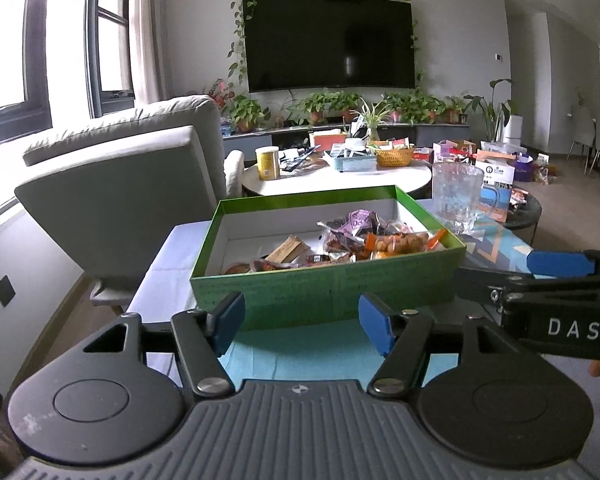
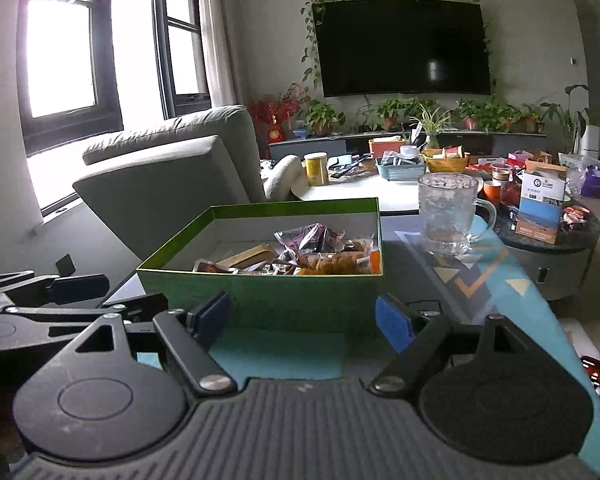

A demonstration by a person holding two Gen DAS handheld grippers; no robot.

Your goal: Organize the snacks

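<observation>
A green open box [image 1: 320, 292] stands on the table with several wrapped snacks [image 1: 364, 240] heaped inside. It also shows in the right wrist view [image 2: 268, 296], snacks [image 2: 320, 256] toward its right side. My left gripper [image 1: 302, 326] is open and empty, just short of the box's near wall. My right gripper [image 2: 304, 322] is open and empty, also just before the near wall. The right gripper's side shows at the right of the left wrist view [image 1: 540, 280]. The left gripper shows at the left of the right wrist view [image 2: 52, 292].
A glass mug [image 1: 458, 200] stands behind the box at the right, on a blue patterned mat [image 2: 480, 280]. A grey armchair [image 1: 124, 184] is at the left. A white round table [image 1: 340, 178] with clutter and a dark round table [image 2: 556, 240] lie beyond.
</observation>
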